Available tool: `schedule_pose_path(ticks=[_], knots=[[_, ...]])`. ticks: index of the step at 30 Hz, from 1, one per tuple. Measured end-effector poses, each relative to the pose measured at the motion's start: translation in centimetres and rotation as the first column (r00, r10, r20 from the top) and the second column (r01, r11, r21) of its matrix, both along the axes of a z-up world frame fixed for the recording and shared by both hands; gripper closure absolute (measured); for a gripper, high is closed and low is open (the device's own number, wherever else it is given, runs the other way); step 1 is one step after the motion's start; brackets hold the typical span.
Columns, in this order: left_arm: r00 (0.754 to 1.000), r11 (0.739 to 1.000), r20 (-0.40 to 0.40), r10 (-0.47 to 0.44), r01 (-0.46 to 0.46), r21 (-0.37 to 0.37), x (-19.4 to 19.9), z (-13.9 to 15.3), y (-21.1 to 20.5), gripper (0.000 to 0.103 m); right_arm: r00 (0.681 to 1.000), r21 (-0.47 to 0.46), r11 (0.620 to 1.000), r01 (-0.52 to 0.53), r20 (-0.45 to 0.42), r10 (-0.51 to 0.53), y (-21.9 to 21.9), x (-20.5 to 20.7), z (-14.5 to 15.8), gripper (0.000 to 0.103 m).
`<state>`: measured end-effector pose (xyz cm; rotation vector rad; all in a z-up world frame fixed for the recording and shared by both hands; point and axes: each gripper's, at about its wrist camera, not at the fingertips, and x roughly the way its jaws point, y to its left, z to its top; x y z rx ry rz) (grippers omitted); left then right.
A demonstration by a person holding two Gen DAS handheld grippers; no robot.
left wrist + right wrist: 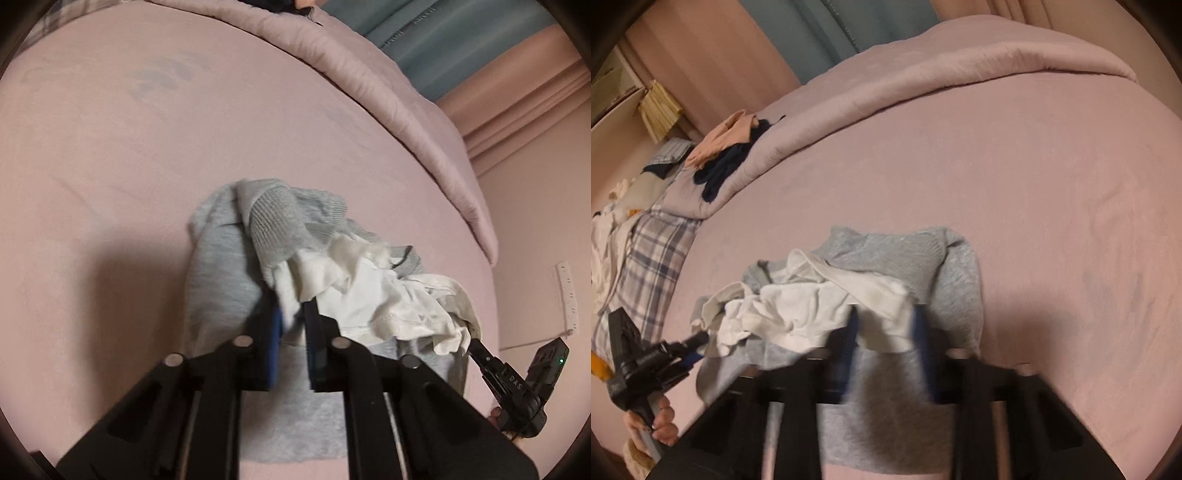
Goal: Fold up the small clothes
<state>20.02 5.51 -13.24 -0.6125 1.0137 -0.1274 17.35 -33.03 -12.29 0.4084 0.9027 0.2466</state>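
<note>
A crumpled grey garment (218, 266) with a white garment (373, 295) bunched on top lies on the pink bed; both show in the right wrist view, grey (956, 284) and white (812, 306). My left gripper (293, 310) has white cloth between its narrowly parted blue-padded fingers. It also shows from outside at the white cloth's edge (701, 338). My right gripper (886, 325), blurred, has white cloth between its fingers. In the left wrist view it reaches the white cloth's right edge (472, 341).
The pink sheet (147, 147) stretches wide around the heap. A rolled pink duvet (923, 85) runs along the far side. Peach and dark clothes (727, 147) and a plaid pillow (650, 251) lie at the left.
</note>
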Motion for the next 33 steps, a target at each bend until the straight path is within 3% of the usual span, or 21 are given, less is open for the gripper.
schedule_pose_path(ticks=[4,8,13,21,33], knots=[[0.999,0.999,0.026,0.024,-0.023,-0.045,0.4,0.8,0.6,0.095,0.999,0.040,0.999,-0.003,0.043,0.002,-0.4,0.2,1.4,0.094],[0.998,0.998,0.060,0.037,-0.033,-0.054,2.8,2.3,0.9,0.096,0.994,0.015,1.000,0.004,0.107,-0.005,-0.1,1.5,3.7,0.095],[0.996,0.999,0.076,0.038,-0.038,-0.013,5.7,3.2,0.8,0.096,0.997,0.027,0.999,0.031,0.073,-0.033,0.3,5.1,3.8,0.095],[0.999,0.999,0.018,0.052,-0.051,-0.009,8.9,0.7,1.7,0.095,0.996,-0.041,0.996,0.085,-0.035,-0.086,1.7,9.2,0.7,0.095],[0.999,0.998,-0.022,0.049,-0.048,0.044,10.9,-1.0,1.2,0.093,0.986,-0.127,0.986,0.107,-0.113,-0.122,2.8,10.8,-2.5,0.095]])
